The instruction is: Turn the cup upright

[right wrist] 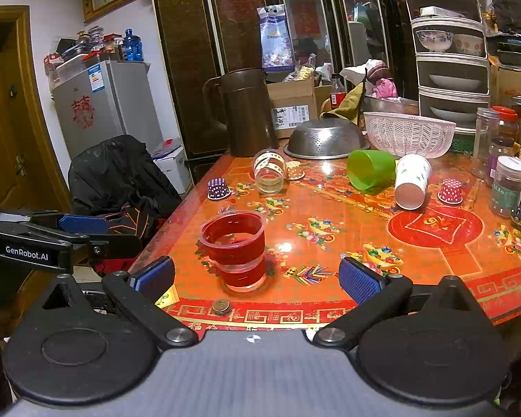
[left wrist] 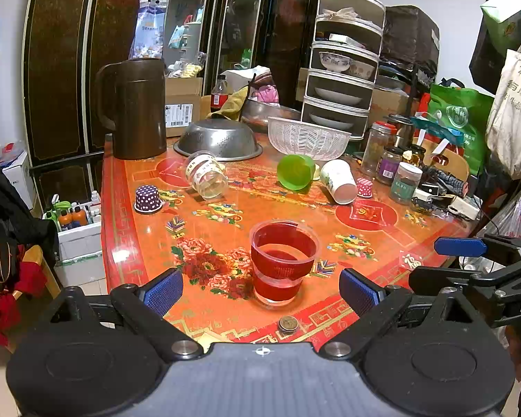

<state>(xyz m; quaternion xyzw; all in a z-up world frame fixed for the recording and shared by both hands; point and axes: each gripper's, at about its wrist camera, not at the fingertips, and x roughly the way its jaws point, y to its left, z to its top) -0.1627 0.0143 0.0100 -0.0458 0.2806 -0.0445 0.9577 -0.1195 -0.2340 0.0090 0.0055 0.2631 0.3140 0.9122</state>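
Red-banded cup [left wrist: 283, 260] stands upright, mouth up, axis vertical.

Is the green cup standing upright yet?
No, the green cup lies on its side on the table, beside the tipped white paper cup.

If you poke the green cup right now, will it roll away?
Probably a little. The green cup lies on its side on the shiny table, so it could roll. Being wider at the mouth, it would likely curve, and may bump the white cup lying right beside it. It looks like light plastic.
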